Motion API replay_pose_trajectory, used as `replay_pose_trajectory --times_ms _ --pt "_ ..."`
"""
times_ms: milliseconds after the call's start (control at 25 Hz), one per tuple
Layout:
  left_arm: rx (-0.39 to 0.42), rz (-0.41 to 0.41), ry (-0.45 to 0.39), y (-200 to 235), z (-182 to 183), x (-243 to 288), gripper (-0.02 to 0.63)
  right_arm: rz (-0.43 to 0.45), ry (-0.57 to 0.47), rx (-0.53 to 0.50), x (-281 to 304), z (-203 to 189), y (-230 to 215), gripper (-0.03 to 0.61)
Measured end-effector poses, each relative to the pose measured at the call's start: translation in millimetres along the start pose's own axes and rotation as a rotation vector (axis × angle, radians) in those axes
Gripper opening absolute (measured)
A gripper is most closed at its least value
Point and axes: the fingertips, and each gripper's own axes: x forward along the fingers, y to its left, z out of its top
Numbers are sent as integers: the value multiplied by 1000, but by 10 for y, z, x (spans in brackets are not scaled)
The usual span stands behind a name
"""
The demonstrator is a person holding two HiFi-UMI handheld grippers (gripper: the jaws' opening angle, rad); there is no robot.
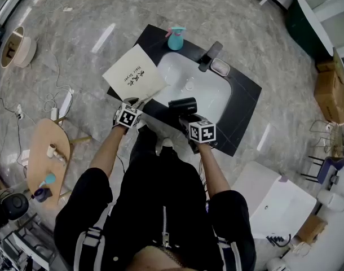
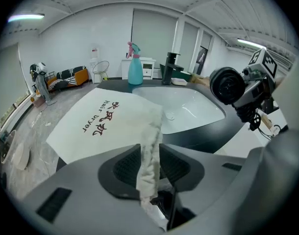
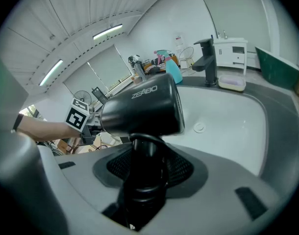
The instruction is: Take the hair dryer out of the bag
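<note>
The head view looks steeply down onto the bench (image 1: pixel 246 103) and sink (image 1: pixel 208 92). The left gripper view rides low on the left tool (image 2: pixel 150 151), close over the bag (image 2: pixel 105 126), facing across the sink toward the faucet (image 2: pixel 170 68). The right gripper view, tight behind the hair dryer (image 3: pixel 139 109) on the right tool (image 3: pixel 148 151), faces likewise; all three share the spray bottle (image 3: pixel 173 68).

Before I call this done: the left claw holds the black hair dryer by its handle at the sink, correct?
No, the side is wrong: the right claw holds the black hair dryer by its handle at the sink, as the right gripper view shows. The left claw has the white bag by its edge, between its jaws.
</note>
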Motion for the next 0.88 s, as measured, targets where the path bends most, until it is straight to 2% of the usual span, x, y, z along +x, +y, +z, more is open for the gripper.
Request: replay_pose_trajectory --times_ms 240,400,600,880 --pt "-1 -1 -106 -172 293 -243 123 -2 -53 8 -143 35 -108 193" --pt "-9 12 -193 -227 547 -462 122 -4 -123 1 -316 186 -151 193" --pt "20 26 -299 -334 888 -719 121 -17 -210 -21 -589 416 -194 193" --pt "76 54 -422 -562 1356 -1077 60 -66 -348 -88 -1052 738 -195 193"
